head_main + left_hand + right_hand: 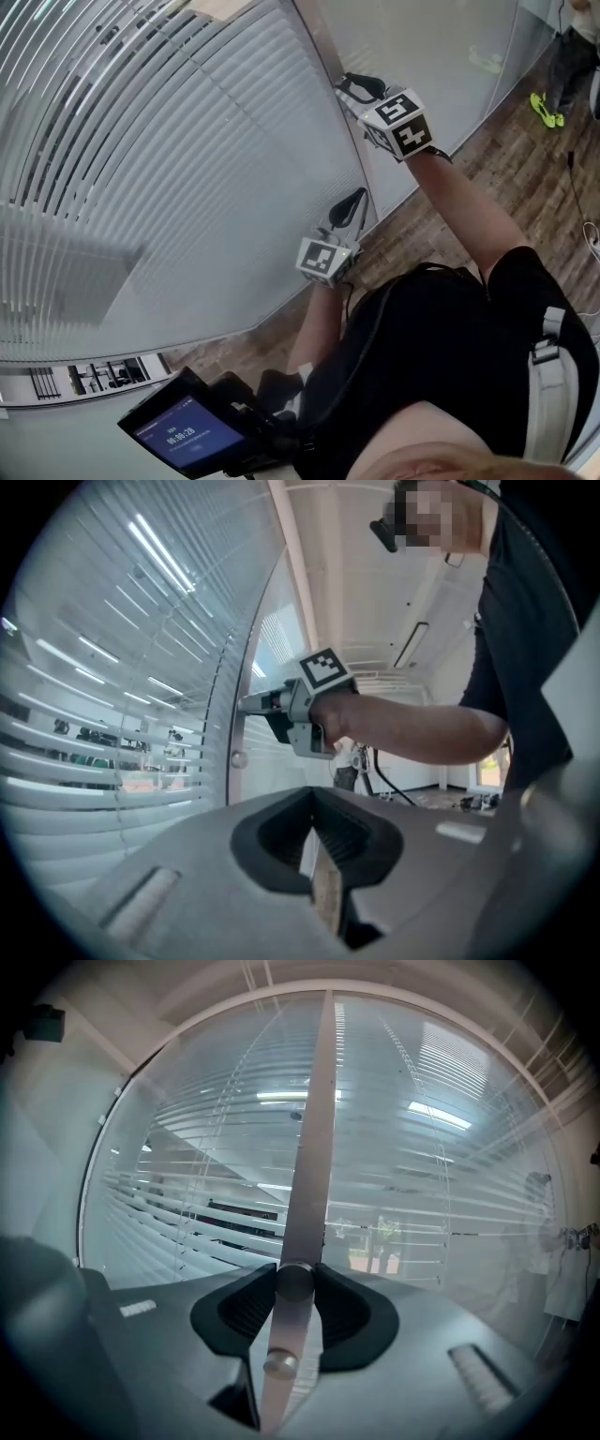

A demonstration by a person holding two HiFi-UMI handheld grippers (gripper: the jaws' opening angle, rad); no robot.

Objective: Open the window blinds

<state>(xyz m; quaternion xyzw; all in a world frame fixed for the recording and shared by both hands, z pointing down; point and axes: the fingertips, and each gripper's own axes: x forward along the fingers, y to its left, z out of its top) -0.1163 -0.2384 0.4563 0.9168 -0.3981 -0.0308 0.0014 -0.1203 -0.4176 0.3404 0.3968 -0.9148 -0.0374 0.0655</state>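
- While the blinds fill the left and top of the head view, they appear to sit behind glass. The slats probably cannot be touched directly.
- Through the right gripper view, the room beyond shows between the slats, so they look partly tilted already.
- The right tongs, upper middle of the head view, are clamped on a small round knob.
- That knob sits on the upright frame strip, at the centre of the right gripper view. A second stud sits just below it on the same strip.
- The left tongs are together with nothing between them. They sit lower in the head view, near the same strip.
- The slats look thin, light and easily bent, so the knob is likely the right place to take hold.
- The knob looks like hard, smooth metal and may slip. It seems best gripped squarely across its rim with the ribbed pads, then turned by rolling the wrist.
- It will probably turn stiffly, so a firm, even squeeze suits it better than a pull.
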